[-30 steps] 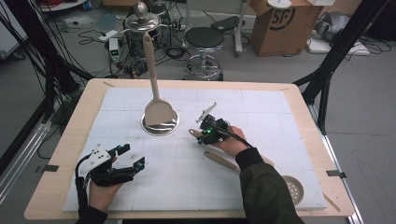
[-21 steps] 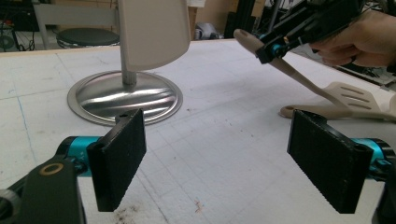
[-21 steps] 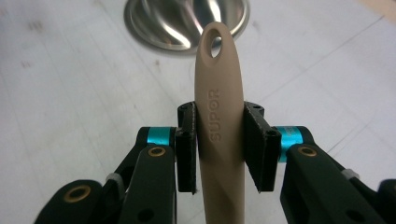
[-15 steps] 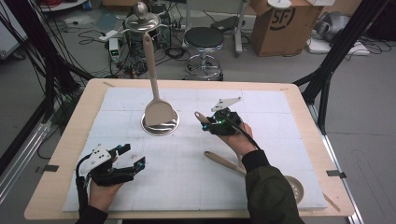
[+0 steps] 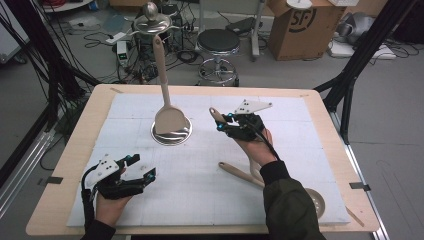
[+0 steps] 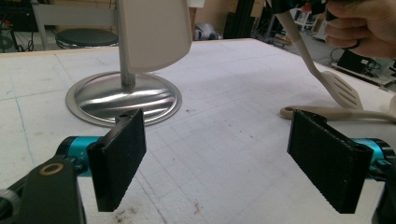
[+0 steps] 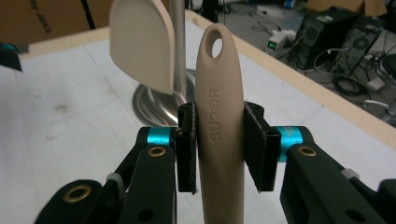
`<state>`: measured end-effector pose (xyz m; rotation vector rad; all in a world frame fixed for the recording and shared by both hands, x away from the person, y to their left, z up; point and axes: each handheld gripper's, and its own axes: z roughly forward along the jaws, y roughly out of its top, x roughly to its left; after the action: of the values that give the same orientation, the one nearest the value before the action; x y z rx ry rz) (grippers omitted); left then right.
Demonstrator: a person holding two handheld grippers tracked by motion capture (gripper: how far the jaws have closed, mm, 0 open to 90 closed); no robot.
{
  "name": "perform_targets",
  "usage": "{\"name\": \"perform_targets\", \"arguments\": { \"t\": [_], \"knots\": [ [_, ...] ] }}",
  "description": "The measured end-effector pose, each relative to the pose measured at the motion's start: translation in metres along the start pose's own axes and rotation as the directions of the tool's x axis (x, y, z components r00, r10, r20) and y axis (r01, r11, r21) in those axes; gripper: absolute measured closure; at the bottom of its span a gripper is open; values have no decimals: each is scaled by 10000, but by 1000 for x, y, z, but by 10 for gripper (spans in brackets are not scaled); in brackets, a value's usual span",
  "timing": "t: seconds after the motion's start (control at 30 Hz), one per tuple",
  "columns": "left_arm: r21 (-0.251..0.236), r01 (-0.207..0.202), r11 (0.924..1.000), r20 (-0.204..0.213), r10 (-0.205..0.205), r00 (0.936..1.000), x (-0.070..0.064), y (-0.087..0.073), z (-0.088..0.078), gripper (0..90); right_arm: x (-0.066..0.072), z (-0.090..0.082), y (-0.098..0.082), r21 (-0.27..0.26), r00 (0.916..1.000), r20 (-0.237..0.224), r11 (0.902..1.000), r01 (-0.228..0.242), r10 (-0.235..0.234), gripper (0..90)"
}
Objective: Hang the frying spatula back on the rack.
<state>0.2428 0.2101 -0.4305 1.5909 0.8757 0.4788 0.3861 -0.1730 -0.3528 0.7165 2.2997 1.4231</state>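
My right gripper [image 7: 219, 144] is shut on the handle of a beige slotted spatula [image 7: 219, 121] marked SUPOR, held above the mat to the right of a metal stand. In the high view the right gripper [image 5: 229, 125] hangs in the air with the handle's end [image 5: 215, 114] pointing toward the stand's round base [image 5: 172, 136]. A beige turner [image 5: 169, 119] hangs on the stand. In the left gripper view the held spatula's slotted blade [image 6: 338, 91] hangs down. My left gripper [image 5: 142, 170] rests open near the table's front left; nothing sits between its pads [image 6: 119, 163].
A second beige utensil [image 5: 240, 172] lies on the white mat [image 5: 200, 190] beside the right forearm, its head [image 5: 315, 200] near the front right edge. A stool [image 5: 218, 42] and a cardboard box [image 5: 300, 30] stand behind the table.
The right gripper has risen off the mat with the slotted spatula and shifted slightly away from the person. More of the utensil lying under it now shows. The left gripper has stayed put.
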Motion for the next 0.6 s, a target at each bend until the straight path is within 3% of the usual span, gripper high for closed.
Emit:
{"name": "perform_targets", "arguments": {
  "t": [0.4,0.6],
  "knots": [
    [22,-15,10000,0,15,10000,0,0,1,200,-3,-17,7,-1408,9995,-15,9895,-317,318,681],
    [2,-21,10000,-11,21,10000,0,0,1,200,-4,-25,10,-2247,9985,-57,9729,-552,553,681]
  ]
}}
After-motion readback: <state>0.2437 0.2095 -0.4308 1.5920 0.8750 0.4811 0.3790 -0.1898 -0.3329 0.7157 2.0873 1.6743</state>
